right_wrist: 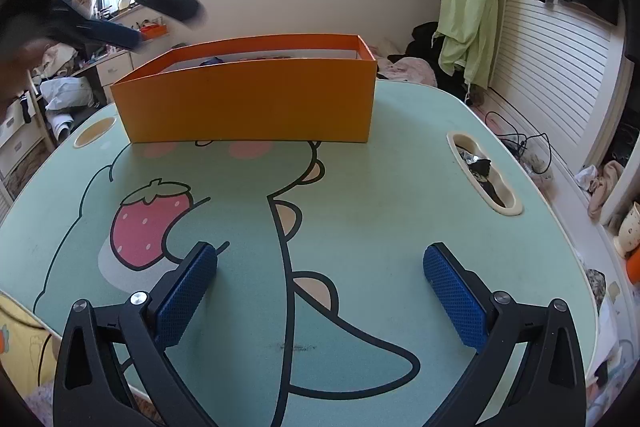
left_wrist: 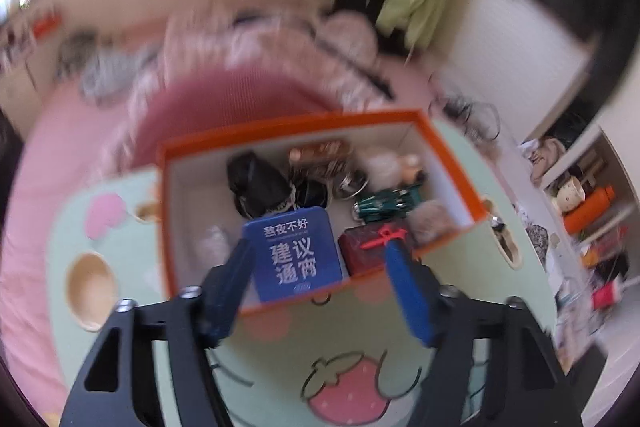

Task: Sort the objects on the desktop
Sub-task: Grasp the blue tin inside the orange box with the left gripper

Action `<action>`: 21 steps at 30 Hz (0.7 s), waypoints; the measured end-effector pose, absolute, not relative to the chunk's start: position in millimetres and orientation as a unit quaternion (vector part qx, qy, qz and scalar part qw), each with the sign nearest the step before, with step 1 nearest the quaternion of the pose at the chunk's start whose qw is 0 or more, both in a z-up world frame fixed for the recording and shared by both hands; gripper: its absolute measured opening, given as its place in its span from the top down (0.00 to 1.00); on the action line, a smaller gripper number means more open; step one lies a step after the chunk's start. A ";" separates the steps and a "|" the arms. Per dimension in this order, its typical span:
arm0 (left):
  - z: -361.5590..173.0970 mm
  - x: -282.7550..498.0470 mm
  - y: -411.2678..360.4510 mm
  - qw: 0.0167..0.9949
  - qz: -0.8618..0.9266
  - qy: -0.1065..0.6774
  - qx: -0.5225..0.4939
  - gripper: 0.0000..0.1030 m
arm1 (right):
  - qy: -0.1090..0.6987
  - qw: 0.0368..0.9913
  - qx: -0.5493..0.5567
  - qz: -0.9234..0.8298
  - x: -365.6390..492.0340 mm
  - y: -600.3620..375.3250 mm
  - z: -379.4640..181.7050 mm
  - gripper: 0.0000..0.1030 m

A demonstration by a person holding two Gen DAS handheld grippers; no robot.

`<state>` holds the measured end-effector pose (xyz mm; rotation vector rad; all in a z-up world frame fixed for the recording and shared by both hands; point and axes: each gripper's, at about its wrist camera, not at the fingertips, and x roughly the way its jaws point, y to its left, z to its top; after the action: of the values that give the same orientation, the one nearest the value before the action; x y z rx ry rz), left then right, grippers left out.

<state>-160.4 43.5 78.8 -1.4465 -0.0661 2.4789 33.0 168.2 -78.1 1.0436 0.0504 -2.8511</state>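
1. Inside the orange box (left_wrist: 452,163), at its near wall, the blue tin (left_wrist: 296,253) is lying; the left claw (left_wrist: 320,259) is hovering open around it, seemingly not pressing.
2. The right claw (right_wrist: 320,267) is waiting wide open and empty over the green table (right_wrist: 380,187).
3. Judging by this, sorting is nearly finishing; next, the left claw needs lifting clear.

Orange box (right_wrist: 248,99): matt cardboard, white paper lining. My right gripper (right_wrist: 320,301) pads (right_wrist: 454,301): blue, dimpled rubbery texture; arms matt black plastic, shiny metal screws. Table (right_wrist: 380,207) at 12 o'clock: smooth printed laminate. Blue tin (left_wrist: 298,253): satin, printed.
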 end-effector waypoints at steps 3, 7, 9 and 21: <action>63.5 -175.8 51.6 0.111 0.847 -0.008 -0.520 0.39 | 0.017 0.055 0.343 -0.938 31.7 169.1 -78.5 0.00; 51.8 -175.9 58.5 0.094 0.846 0.023 -0.525 0.33 | 0.017 0.056 0.341 -0.938 31.5 171.4 -77.5 0.00; 48.0 -180.1 48.1 0.089 0.842 0.007 -0.532 0.31 | 0.018 0.056 0.340 -0.939 31.7 169.9 -77.2 0.00; 64.9 -178.8 26.9 0.135 0.849 -0.044 -0.509 0.70 | 0.018 0.057 0.339 -0.939 32.5 170.1 -76.3 0.00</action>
<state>-178.8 27.0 64.9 -1.4758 -0.1275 2.4596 32.5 170.1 -76.3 1.0287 0.0557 -2.8465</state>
